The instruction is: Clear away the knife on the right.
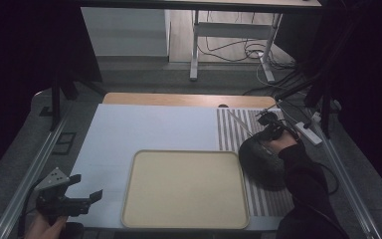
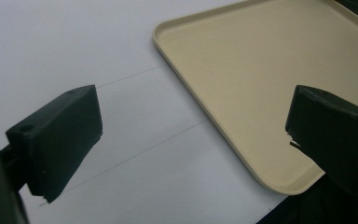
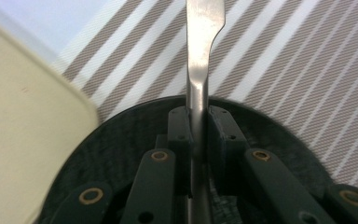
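My right gripper (image 1: 270, 130) is shut on a flat metal utensil (image 3: 204, 28); its jaws clamp the narrow shaft, and the wider end reaches out over the striped mat (image 3: 284, 60). Which end that is I cannot tell. In the high view the utensil (image 1: 238, 122) shows as a thin line pointing to the far left. A dark round dish (image 1: 259, 160) lies right under this gripper (image 3: 198, 116). My left gripper (image 1: 85, 186) hovers open over the white mat (image 1: 129, 129) at the near left, with nothing between its jaws (image 2: 191, 135). Beside it lies an empty beige tray (image 1: 134, 159).
The tray's near corner (image 2: 279, 184) sits close to my left gripper's right jaw. The tray's right edge (image 3: 81, 100) nearly touches the dark dish (image 3: 121, 130). Cables and a power strip (image 1: 311, 132) lie off the table's right side. Desk legs stand beyond the far edge.
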{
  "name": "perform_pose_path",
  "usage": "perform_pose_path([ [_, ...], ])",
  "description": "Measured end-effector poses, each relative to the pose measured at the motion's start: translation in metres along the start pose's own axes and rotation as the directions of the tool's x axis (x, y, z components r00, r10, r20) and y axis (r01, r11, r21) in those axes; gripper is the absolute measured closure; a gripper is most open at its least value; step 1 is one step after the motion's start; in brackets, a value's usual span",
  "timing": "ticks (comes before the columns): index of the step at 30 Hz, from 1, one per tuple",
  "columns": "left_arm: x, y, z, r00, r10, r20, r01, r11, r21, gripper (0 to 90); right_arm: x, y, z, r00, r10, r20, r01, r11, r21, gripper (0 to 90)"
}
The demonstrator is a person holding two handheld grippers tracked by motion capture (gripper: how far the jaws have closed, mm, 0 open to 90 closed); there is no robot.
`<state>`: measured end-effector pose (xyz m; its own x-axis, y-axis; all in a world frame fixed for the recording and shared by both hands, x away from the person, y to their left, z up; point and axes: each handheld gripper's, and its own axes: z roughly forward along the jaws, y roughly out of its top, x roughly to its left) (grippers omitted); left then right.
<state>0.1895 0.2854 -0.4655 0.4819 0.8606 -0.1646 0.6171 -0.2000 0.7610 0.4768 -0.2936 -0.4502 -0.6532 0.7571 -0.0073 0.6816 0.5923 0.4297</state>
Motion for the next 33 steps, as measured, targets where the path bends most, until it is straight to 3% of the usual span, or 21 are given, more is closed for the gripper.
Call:
perform_pose_path([
  [12,0.0,0.0,0.0,1.0,0.001,-0.003,-0.001,1.0,0.001,3.3,0.047,-0.015,-0.002,0.9959,-0.072,-0.055,0.073,0.997,0.009,80.3],
  [33,0.0,0.0,0.0,1.0,-0.002,-0.007,0.002,1.0,0.004,3.3,0.121,-0.04,-0.003,0.9822,-0.139,-0.127,0.146,0.988,0.048,80.3],
])
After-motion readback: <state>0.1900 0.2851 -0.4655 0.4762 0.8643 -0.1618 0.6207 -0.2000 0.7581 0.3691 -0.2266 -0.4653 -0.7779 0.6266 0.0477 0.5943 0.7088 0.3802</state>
